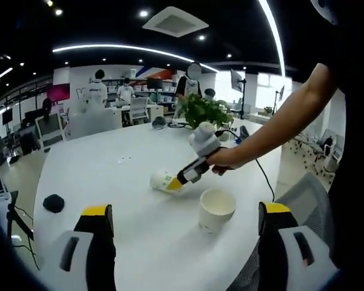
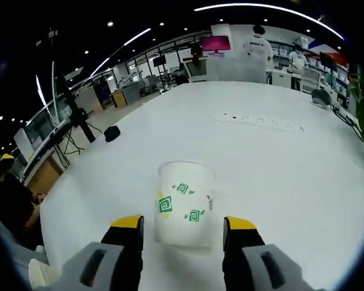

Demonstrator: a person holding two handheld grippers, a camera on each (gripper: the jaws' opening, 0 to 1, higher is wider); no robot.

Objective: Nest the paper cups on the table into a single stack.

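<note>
Right gripper (image 2: 183, 233) jaws spread, unclenched, bracketing the lying printed cup (image 2: 183, 204) on the table (image 2: 279, 163). Left gripper (image 1: 185, 227) also spread, holding nothing; upright cup (image 1: 216, 210) just ahead between its jaws.

Bright ceiling strip lights (image 1: 127, 48), soft faint shadows on white table (image 2: 279, 163), fisheye-bent edges, slightly soft focus

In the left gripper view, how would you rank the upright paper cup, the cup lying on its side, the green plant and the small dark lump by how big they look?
1. Green plant, though farther off.
2. Upright paper cup.
3. Cup lying on its side and small dark lump look alike; the right gripper hides part of that cup, so no ranking.
</note>
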